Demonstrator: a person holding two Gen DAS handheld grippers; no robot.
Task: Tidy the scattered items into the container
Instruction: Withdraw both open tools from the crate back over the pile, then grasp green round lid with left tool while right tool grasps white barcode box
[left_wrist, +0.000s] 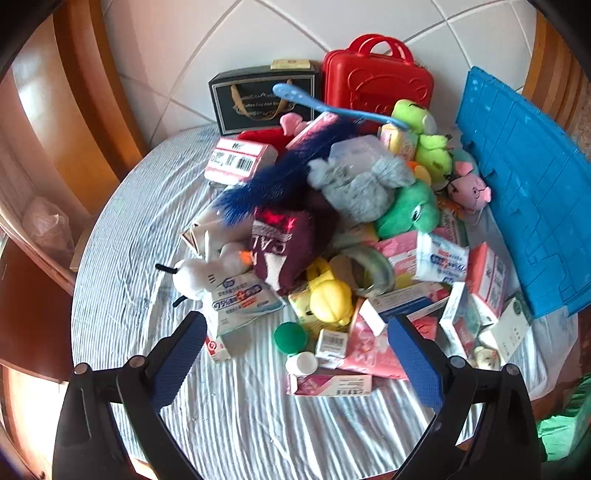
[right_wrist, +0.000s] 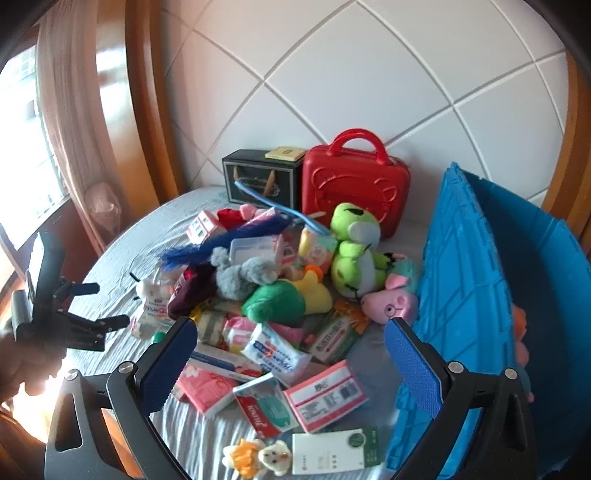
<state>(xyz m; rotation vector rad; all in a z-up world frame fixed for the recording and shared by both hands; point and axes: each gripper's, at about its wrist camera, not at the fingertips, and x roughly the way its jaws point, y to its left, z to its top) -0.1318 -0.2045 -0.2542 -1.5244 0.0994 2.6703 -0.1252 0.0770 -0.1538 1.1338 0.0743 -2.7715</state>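
Observation:
A heap of plush toys, tissue packs and small boxes lies on the striped bed sheet. It holds a grey plush, a green frog plush, a pink pig plush and a blue feather duster. The blue container stands at the right with an orange-pink toy inside. My left gripper hovers open just before the heap, over a green cap; it also shows as the left gripper. My right gripper is open above the boxes, nothing between its fingers.
A red suitcase and a black gift bag stand against the white padded headboard. A wooden frame and a curtained window are at the left. A small plush and a white-green box lie near the front edge.

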